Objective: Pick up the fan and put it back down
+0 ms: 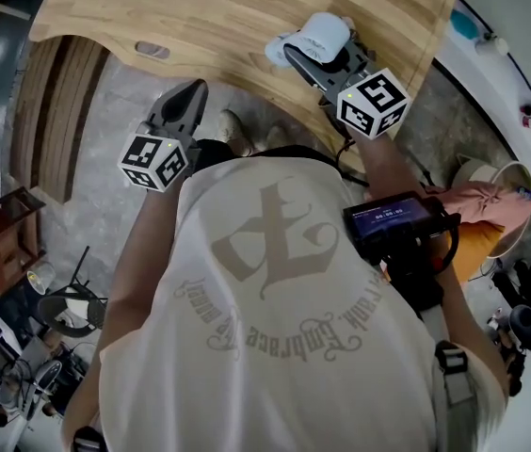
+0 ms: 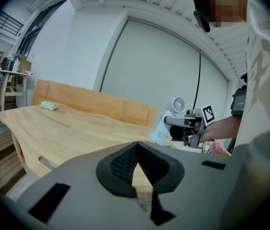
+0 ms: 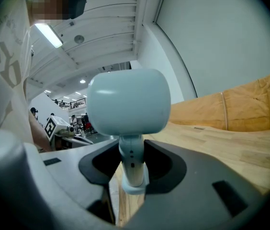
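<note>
The fan [image 3: 128, 102] was small and pale, almost white with a little blue. It had a rounded, smooth head on a thin stem with a few small dark dots, and a little wider foot at the bottom. It stood upright over the wooden table [image 1: 200, 17], close to the edge nearest the person. Whether its foot rested on the wood or was just above it could not be told.

The right gripper [image 3: 131, 150] had its jaws rather wide, and the stem of the fan filled the gap between them. The dark pads lay against the stem on both sides, just under the head. The left gripper [image 2: 137, 145] held nothing. Its jaws were closed so that the tips met in a point (only a narrow wedge of space stayed behind the tips). It hung beside the table edge, well apart from the fan.

The table was of light wood with a curved edge and a small slot near that edge. A small pale green thing [image 2: 49, 106] lay far on it, near a low wooden panel [image 2: 96, 104]. Behind was a large white wall [image 2: 140, 66], and under the table a grey floor [image 1: 124, 92].
</note>
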Action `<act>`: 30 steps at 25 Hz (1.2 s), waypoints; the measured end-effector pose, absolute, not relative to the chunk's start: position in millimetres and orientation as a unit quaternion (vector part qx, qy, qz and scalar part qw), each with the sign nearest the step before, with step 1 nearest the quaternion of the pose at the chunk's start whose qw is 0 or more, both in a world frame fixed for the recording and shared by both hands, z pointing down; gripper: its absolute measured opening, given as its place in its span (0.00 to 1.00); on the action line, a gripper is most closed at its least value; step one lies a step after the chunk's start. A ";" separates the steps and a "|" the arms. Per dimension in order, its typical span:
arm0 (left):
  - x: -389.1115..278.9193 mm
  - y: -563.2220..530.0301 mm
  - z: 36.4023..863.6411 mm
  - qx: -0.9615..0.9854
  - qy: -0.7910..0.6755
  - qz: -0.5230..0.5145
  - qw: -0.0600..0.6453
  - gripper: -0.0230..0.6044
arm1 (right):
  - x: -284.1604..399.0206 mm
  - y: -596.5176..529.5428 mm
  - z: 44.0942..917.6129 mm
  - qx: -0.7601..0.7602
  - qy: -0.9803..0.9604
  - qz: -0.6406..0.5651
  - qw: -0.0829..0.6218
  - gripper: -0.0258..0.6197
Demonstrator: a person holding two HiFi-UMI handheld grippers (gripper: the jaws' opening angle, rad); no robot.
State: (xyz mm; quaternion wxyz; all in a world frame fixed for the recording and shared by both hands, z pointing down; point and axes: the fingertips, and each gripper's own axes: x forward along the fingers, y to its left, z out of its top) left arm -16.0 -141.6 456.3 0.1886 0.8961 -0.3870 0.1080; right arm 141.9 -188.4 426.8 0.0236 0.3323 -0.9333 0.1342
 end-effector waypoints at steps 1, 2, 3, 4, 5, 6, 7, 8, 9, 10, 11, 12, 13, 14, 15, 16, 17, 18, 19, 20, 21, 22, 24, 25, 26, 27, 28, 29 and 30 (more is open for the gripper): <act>-16.1 -141.9 455.6 0.896 -0.388 0.108 0.188 0.05 | 141.6 -188.6 426.2 0.331 -0.934 0.135 0.024 0.27; -16.7 -142.2 455.2 0.895 -0.390 0.108 0.188 0.05 | 140.9 -188.9 425.8 0.330 -0.934 0.135 0.024 0.27; -17.6 -142.5 454.9 0.894 -0.391 0.107 0.188 0.05 | 139.7 -189.3 425.4 0.328 -0.935 0.134 0.024 0.27; -18.6 -142.8 454.6 0.894 -0.393 0.107 0.188 0.05 | 138.0 -190.0 425.1 0.326 -0.936 0.133 0.024 0.27; -19.6 -142.6 454.3 0.893 -0.394 0.106 0.188 0.05 | 136.1 -190.7 425.0 0.323 -0.937 0.132 0.025 0.27; -20.5 -141.9 454.1 0.893 -0.395 0.106 0.188 0.05 | 134.1 -191.4 425.4 0.321 -0.938 0.132 0.026 0.27; -21.3 -140.5 454.1 0.893 -0.396 0.105 0.188 0.05 | 132.4 -191.7 426.0 0.318 -0.938 0.132 0.027 0.27; -22.2 -138.8 454.1 0.892 -0.398 0.105 0.189 0.05 | 130.9 -191.8 426.6 0.316 -0.939 0.132 0.028 0.27; -23.5 -137.0 454.2 0.891 -0.400 0.104 0.189 0.05 | 129.4 -191.7 426.9 0.314 -0.940 0.132 0.028 0.27; -25.3 -135.0 454.2 0.889 -0.404 0.104 0.190 0.05 | 127.6 -191.6 426.9 0.311 -0.941 0.131 0.029 0.27; -27.6 -132.8 454.3 0.887 -0.408 0.104 0.190 0.05 | 125.5 -191.2 426.5 0.308 -0.942 0.131 0.029 0.27; -30.3 -130.5 454.5 0.885 -0.412 0.103 0.191 0.05 | 122.9 -190.8 426.0 0.304 -0.943 0.131 0.030 0.27; -33.2 -128.1 454.6 0.883 -0.416 0.103 0.193 0.05 | 120.0 -190.3 425.5 0.300 -0.944 0.130 0.030 0.27; -36.3 -126.1 454.4 0.881 -0.420 0.103 0.194 0.05 | 116.7 -190.0 424.9 0.296 -0.946 0.130 0.031 0.27; -39.7 -124.5 454.0 0.879 -0.424 0.102 0.194 0.05 | 112.9 -190.1 424.5 0.292 -0.947 0.130 0.033 0.27; -43.7 -123.5 453.4 0.877 -0.427 0.101 0.195 0.05 | 108.6 -190.7 424.4 0.289 -0.948 0.130 0.035 0.27; -48.0 -122.7 453.0 0.875 -0.432 0.101 0.196 0.05 | 104.0 -191.6 424.8 0.285 -0.949 0.131 0.037 0.27; -52.4 -122.0 452.9 0.873 -0.436 0.100 0.197 0.05 | 99.4 -192.5 425.8 0.281 -0.950 0.132 0.040 0.27; -56.7 -121.4 453.2 0.870 -0.440 0.099 0.199 0.05 | 94.6 -193.3 427.1 0.277 -0.951 0.133 0.043 0.27; -61.4 -121.2 454.1 0.868 -0.443 0.099 0.201 0.05 | 89.2 -194.2 428.8 0.273 -0.952 0.134 0.046 0.27; -66.8 -121.4 455.4 0.865 -0.448 0.098 0.202 0.05 | 82.6 -195.8 431.0 0.267 -0.953 0.135 0.049 0.27; -73.4 -122.2 457.1 0.862 -0.453 0.098 0.204 0.05 | 74.5 -198.6 433.9 0.260 -0.955 0.135 0.051 0.27; -87.5 -124.5 460.2 0.857 -0.463 0.098 0.205 0.05 | 56.6 -207.1 440.7 0.248 -0.957 0.137 0.056 0.27; -93.3 -125.1 461.6 0.856 -0.465 0.098 0.206 0.05 | 49.3 -210.6 443.8 0.245 -0.958 0.139 0.058 0.27; -98.0 -125.2 462.9 0.855 -0.464 0.099 0.208 0.05 | 43.8 -212.7 446.8 0.246 -0.957 0.140 0.062 0.27; -102.4 -125.1 464.1 0.855 -0.464 0.099 0.210 0.05 | 39.4 -214.0 449.9 0.247 -0.956 0.142 0.066 0.27; -107.2 -125.5 464.8 0.854 -0.465 0.099 0.211 0.05 | 35.3 -215.7 453.3 0.249 -0.955 0.143 0.070 0.27; -112.3 -126.4 464.9 0.853 -0.467 0.098 0.213 0.05 | 31.0 -218.2 457.1 0.250 -0.954 0.145 0.074 0.27; -117.3 -127.6 464.7 0.851 -0.470 0.097 0.213 0.05 | 26.6 -221.3 461.4 0.251 -0.953 0.149 0.079 0.27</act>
